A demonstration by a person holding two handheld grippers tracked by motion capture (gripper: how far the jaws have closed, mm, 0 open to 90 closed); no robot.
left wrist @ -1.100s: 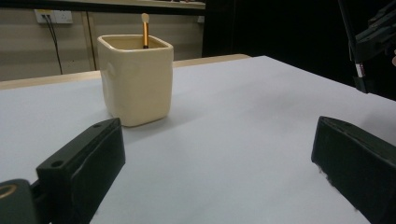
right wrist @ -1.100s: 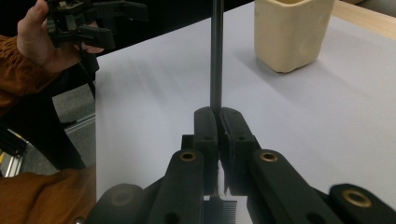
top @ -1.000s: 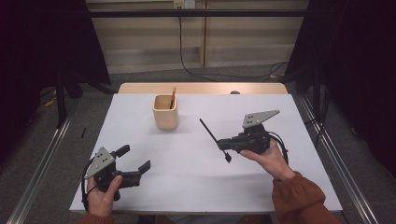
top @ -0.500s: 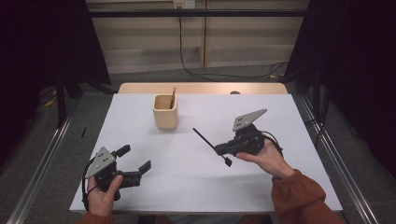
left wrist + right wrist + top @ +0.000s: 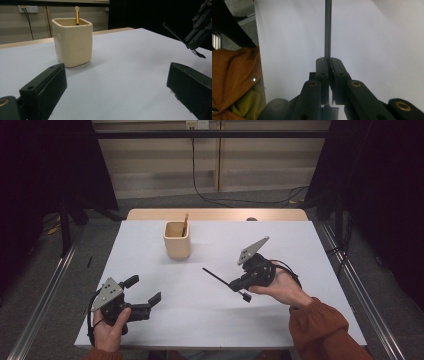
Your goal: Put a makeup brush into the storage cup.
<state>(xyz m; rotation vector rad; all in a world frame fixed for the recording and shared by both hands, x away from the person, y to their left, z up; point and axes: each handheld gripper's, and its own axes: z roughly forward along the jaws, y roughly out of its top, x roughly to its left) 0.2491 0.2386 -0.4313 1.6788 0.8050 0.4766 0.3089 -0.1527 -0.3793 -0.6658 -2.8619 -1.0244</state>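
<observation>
One cup (image 5: 177,240), one brush (image 5: 185,224) inside; right gripper (image 5: 235,284) beside cup clamps one black comb (image 5: 218,276), teeth barely visible; left gripper (image 5: 146,293) agape.

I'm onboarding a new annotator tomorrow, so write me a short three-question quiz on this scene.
1. True or false: the right gripper is shut on the thin black tool.
2. How do the left gripper's jaws stand? A) wide apart with nothing between them B) closed on the cup C) closed on a brush
3. What stands in the cream cup on the white table?

Key
1. True; the right gripper view shows both jaws pinching its shaft.
2. A.
3. A brush with an orange handle, upright, its tip above the rim.
</observation>
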